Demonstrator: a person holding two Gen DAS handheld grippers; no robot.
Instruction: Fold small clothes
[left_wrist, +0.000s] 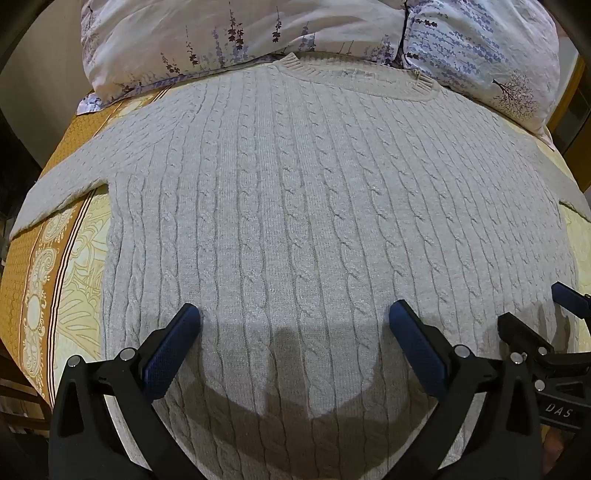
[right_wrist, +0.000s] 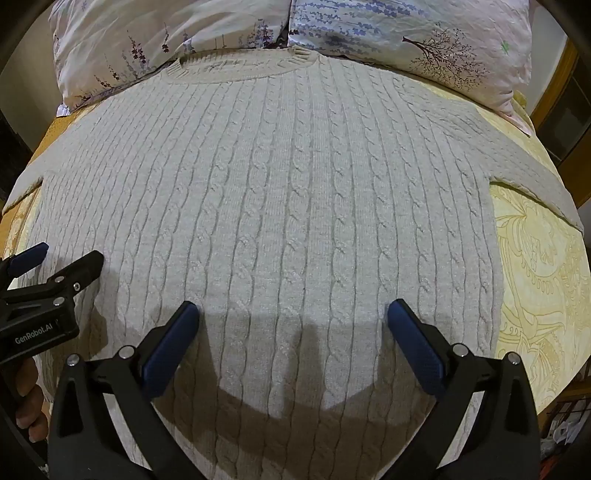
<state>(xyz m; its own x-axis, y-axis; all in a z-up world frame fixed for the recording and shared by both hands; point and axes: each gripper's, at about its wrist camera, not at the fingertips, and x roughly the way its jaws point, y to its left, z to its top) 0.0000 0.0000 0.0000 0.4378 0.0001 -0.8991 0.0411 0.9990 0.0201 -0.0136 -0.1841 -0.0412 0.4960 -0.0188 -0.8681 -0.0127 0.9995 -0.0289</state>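
We see a pale grey cable-knit sweater (left_wrist: 295, 206), yellow/ochre ornamental-print bedsheet (left_wrist: 74, 295), white pillows (left_wrist: 221, 33) w/ purple floral sprigs, black grippers w/ blue pads (left_wrist: 173, 350).

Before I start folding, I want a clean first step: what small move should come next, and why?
Probably lower both open grippers, left gripper and right gripper, onto the near part of the cream cable-knit sweater. It lies flat and unfolded, sleeves spread, collar toward the floral pillows, and neither gripper holds anything.
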